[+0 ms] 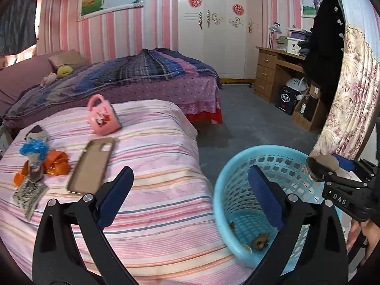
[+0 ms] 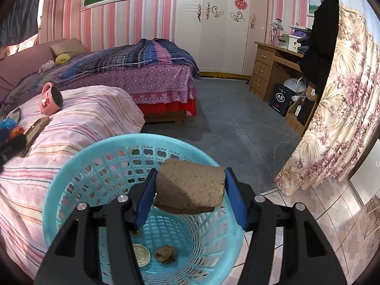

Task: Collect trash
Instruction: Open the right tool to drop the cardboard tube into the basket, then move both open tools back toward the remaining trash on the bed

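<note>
A pink striped cloth (image 1: 154, 166) covers the raised surface filling the lower left of the left wrist view. Just beside it, at lower right, stands a light blue plastic basket (image 1: 220, 190), holding a crumpled brown scrap (image 2: 165, 254) and a round pale lid (image 2: 140, 254) on its bottom. The right gripper (image 2: 190, 190) hangs over the basket's mouth, its fingers closed on a brown cardboard tube (image 2: 190, 187). The left gripper (image 1: 190, 197) sits at the bottom centre with fingers spread wide, gripping nothing. On the cloth at left lie a tan phone case (image 1: 91, 166), a pink mug (image 1: 102, 116) on its side, an orange wrapper (image 1: 55, 165) and a blue fuzzy clump (image 1: 33, 149).
</note>
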Tool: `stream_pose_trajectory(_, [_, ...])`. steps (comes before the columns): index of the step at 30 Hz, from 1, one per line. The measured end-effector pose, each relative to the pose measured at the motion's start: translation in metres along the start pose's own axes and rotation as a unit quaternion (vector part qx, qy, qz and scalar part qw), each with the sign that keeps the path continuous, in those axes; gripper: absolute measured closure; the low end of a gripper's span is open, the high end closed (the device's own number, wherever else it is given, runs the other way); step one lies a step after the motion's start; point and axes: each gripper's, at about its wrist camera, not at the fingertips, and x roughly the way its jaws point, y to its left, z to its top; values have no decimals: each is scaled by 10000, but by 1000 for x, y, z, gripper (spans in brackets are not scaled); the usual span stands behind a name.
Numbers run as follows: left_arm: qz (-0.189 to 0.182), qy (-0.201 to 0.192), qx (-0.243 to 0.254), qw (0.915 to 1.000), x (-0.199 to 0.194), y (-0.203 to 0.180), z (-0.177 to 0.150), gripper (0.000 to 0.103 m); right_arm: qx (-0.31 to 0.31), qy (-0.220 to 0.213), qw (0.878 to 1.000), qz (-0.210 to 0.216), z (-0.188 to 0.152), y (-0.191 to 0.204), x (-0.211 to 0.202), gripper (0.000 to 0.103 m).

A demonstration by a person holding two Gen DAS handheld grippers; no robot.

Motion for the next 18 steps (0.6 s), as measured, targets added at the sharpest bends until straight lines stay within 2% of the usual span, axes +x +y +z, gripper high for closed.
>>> stream_pose_trajectory(1, [21,-9,-40,10000,-4,5,0,9,2,-25,10000,15,0,2,1,46])
stream_pose_trajectory(4, [23,10,-100,9999,-14,16,1,9,109,-35,9999,57,-4,7,8,29])
stream_pose_trajectory(7, [178,-87,27,9998,-27,24,2,9,30,145,9999,-35,-10,16,14,28])
stream_pose_trajectory(9, [241,-139,41,9996,-36,32,4,8,37,134,9998,-110,-10,18,11,22])
stream_pose_trajectory(11, [276,-183,-4,9995,-44,39,5,7,63,37,9999,-139,-8,20,1,11])
stream_pose_trajectory(18, [357,-260,-253,9987,-77,63,6,6,-317,97,9990,-307,-1,41,-25,8])
